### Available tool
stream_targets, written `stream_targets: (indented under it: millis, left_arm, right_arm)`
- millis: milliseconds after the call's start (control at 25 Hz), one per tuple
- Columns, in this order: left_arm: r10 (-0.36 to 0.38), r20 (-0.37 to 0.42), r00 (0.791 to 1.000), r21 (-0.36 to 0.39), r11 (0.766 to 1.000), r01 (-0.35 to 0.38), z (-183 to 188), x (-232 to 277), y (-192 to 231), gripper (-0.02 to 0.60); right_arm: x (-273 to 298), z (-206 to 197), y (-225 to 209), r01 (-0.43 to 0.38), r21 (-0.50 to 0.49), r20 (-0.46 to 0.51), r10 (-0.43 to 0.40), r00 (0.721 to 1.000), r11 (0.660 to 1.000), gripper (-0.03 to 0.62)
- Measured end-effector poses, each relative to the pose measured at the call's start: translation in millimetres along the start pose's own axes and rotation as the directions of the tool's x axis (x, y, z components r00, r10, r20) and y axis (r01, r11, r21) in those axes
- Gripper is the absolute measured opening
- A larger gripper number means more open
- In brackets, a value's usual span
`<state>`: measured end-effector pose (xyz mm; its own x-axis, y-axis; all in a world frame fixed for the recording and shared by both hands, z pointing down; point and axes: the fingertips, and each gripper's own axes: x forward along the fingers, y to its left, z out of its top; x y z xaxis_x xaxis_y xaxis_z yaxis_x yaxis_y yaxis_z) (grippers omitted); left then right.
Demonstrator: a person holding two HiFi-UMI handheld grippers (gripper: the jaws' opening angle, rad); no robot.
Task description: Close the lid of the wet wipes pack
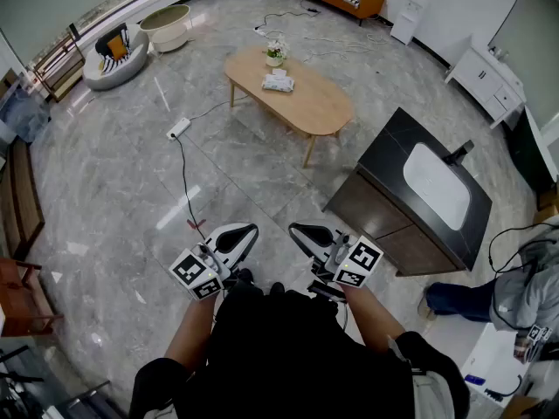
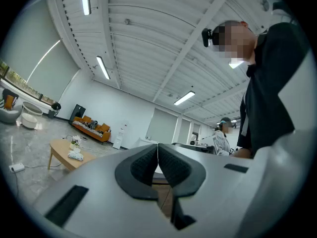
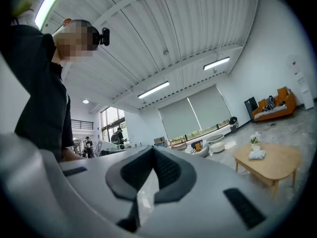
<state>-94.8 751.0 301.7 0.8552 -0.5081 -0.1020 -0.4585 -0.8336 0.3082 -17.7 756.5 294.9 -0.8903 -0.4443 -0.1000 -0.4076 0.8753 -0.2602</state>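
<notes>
Holding left gripper and right gripper clenched empty, likely wipes pack on far table

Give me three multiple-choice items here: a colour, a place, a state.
1. The sofa is: A orange, B green, C white.
2. The wet wipes pack lies: A on the sofa, B on the wooden table, C on the floor.
3. The left claw is: A wide open, B shut on the pack, C shut, empty.
1 A, its body shows orange; 2 B, it rests on the tabletop; 3 C, its pads meet with nothing between.
</notes>
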Motion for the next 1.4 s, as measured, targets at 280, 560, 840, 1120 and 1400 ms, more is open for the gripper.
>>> stream_targets:
  millis: [280,560,840,1120,1400]
  left_arm:
    - [0.008,-0.003,1.000,-0.008,1.000,-0.008,-2,-3,-1,0.017]
    - [0.012,-0.010,1.000,-0.007,1.000,-0.012,-3,-7,-4,0.017]
    - [0.008,-0.010,1.000,-0.003,1.000,-0.008,-2,-3,-8,0.017]
    - [0.012,-0.001,1.000,-0.015,1.000,-0.012,-1,-1,-17,0.017]
    - [0.020,-0.012,1.000,-0.025,0.999,-0.021,-6,-6,-19,0.017]
  right_arm:
    - [1,0,0,-0.001,-0.004,-0.006,0.001,1.000,1.000,0.011]
    - [0,2,1,-0.004,0.011,0.011,0.004,1.000,1.000,0.011]
    - [-6,1,-2,0.015,0.017,0.002,-0.015,1.000,1.000,0.011]
    - [-17,1,-1,0.014,0.028,0.012,-0.015,1.000,0.999,0.011]
    - [-24,-4,-3,0.031,0.047,0.020,-0.032,0.999,0.998,0.011]
